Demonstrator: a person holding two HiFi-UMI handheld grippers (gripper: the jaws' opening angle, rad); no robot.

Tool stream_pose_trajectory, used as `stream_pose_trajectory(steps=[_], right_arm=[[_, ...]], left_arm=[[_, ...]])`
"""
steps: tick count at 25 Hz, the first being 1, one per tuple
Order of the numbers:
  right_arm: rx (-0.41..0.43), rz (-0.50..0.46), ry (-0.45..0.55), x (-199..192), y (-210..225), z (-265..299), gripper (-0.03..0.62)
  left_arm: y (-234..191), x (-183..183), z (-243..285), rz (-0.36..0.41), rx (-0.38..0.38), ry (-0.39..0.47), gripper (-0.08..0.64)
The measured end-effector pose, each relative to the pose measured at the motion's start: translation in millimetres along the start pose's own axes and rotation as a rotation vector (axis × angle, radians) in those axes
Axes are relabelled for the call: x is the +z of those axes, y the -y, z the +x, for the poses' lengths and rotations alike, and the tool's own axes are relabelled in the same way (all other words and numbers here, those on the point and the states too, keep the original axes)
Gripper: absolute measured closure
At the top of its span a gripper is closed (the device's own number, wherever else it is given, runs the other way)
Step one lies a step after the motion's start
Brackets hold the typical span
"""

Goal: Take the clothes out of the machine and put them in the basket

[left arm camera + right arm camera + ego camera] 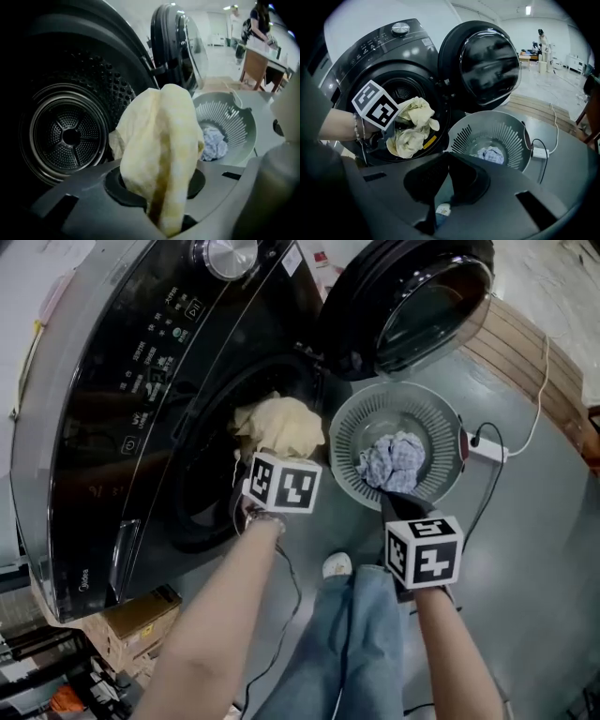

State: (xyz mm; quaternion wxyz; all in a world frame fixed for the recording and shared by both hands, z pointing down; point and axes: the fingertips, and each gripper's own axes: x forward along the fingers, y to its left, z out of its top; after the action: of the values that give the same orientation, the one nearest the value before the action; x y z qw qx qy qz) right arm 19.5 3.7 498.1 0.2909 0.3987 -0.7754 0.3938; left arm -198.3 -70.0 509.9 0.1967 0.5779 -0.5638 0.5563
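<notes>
A pale yellow cloth (279,426) hangs at the mouth of the black washing machine (112,409), and my left gripper (267,454) is shut on it. In the left gripper view the cloth (161,140) bulges up between the jaws, with the empty-looking drum (70,136) behind it. The round grey basket (349,442) stands on the floor right of the machine and holds a crumpled blue-white cloth (394,463). My right gripper (399,504) hovers over the basket's near rim, shut with nothing in it. Its view shows the basket (487,126) and the yellow cloth (410,126).
The machine's round door (412,296) stands open above the basket. A white power strip (483,448) with its cable lies beside the basket's right rim. Cardboard boxes (141,620) sit at the lower left. A jeans leg and a white shoe (337,565) stand between my arms.
</notes>
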Motion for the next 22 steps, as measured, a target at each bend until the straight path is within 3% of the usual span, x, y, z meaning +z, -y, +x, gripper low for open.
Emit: stream_pose_trajectory(steps=[16,22], right_arm=[[-0.102,0.061,0.030,3,40,-63,0.589],[-0.132,0.077,0.038,0,60,-71,0.589]], left_arm=[[69,43,-68,-0.069,-0.172,0.109,0.454],[119,66,-76,-0.086,-0.345,0.166,0.454]])
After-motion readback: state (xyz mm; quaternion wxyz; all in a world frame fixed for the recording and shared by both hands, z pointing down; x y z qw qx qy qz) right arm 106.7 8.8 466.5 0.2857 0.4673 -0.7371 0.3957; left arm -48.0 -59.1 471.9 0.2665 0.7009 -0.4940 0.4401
